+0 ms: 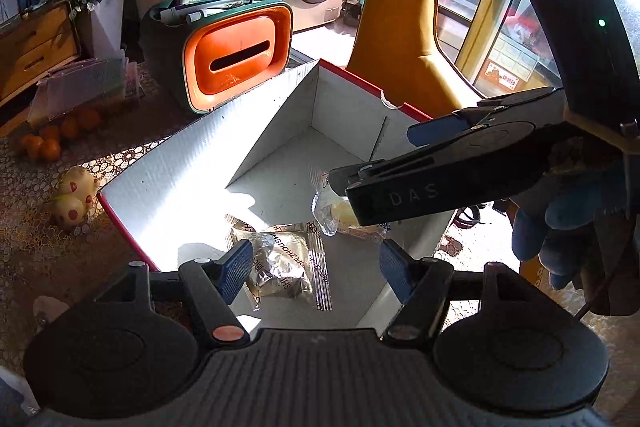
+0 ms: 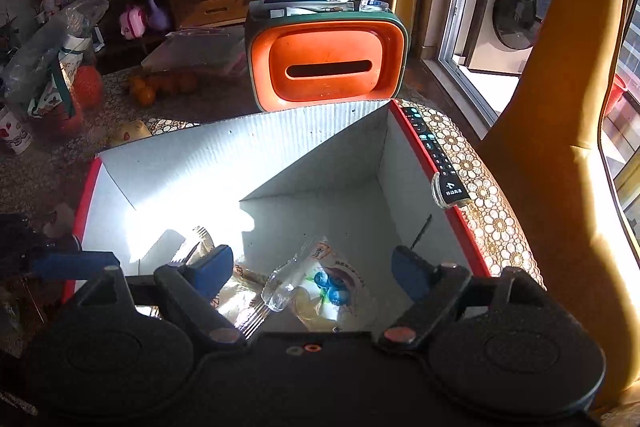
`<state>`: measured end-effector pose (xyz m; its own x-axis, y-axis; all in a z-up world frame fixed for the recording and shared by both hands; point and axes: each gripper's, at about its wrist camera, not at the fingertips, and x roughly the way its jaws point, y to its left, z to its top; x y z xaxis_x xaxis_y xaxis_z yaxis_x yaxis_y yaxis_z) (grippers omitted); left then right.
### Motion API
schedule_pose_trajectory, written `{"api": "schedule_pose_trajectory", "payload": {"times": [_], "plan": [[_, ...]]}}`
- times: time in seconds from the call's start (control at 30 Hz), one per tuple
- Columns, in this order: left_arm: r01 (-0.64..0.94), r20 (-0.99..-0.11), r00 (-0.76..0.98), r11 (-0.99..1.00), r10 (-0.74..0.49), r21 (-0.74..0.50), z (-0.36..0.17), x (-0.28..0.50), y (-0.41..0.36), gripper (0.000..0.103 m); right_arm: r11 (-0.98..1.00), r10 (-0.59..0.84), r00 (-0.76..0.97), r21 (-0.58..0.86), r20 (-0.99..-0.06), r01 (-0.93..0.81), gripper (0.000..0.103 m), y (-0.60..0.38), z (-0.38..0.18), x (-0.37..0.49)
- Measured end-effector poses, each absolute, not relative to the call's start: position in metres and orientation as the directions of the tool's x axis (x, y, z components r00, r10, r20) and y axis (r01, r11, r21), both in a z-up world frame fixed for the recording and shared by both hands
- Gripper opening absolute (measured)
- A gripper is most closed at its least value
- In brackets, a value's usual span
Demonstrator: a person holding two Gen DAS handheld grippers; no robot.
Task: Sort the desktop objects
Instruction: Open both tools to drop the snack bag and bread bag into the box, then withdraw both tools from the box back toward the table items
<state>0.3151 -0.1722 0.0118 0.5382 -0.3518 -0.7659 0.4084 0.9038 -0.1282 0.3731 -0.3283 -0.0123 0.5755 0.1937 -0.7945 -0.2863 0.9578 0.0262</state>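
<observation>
Both grippers are hanging over a white cardboard box [image 1: 192, 163] with red outer edges, which is filling the middle of both views. The left gripper [image 1: 314, 269] at the bottom of its view is standing wide, blue pads well apart with nothing between them, just the box floor below. Under it a silvery snack packet [image 1: 280, 267] is lying on the bottom of the box, and a clear-wrapped yellowish snack [image 1: 336, 215] is sitting just to its right.

The right gripper [image 2: 310, 269] is also gaping wide and empty, low in its own view. In the left wrist view it is coming in from the right side, with a blue-gloved hand [image 1: 556, 231] behind it. Below it, a packet with blue print [image 2: 332, 287] is lying on the box floor, partly under a clear wrapper [image 2: 284, 283].

An orange and green organiser [image 2: 328, 63] is standing right behind the box, top centre, stuffed with pens. A remote control [image 2: 436, 155] is lying along the box's right edge. Oranges [image 1: 44, 143] are sitting at the left.
</observation>
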Motion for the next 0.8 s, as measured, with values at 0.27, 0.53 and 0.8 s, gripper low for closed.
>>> {"api": "schedule_pose_trajectory", "payload": {"times": [0.27,0.53,0.8], "plan": [[0.383,-0.724,0.607,0.919,-0.329,-0.096,0.032,0.279,-0.146,0.069,0.956,0.218,0.611,0.042,-0.761,-0.289,0.087,-0.322,0.008,0.341],[0.34,-0.699,0.654,0.938,-0.288,-0.068,0.04,0.248,-0.113,0.069,0.946,0.267,0.643,0.066,-0.718,-0.319,0.088,-0.305,0.023,0.304],[0.296,-0.68,0.688,0.953,-0.256,-0.06,0.043,0.215,-0.079,0.069,0.929,0.326,0.668,0.096,-0.669,-0.358,0.088,-0.278,0.029,0.263]]}}
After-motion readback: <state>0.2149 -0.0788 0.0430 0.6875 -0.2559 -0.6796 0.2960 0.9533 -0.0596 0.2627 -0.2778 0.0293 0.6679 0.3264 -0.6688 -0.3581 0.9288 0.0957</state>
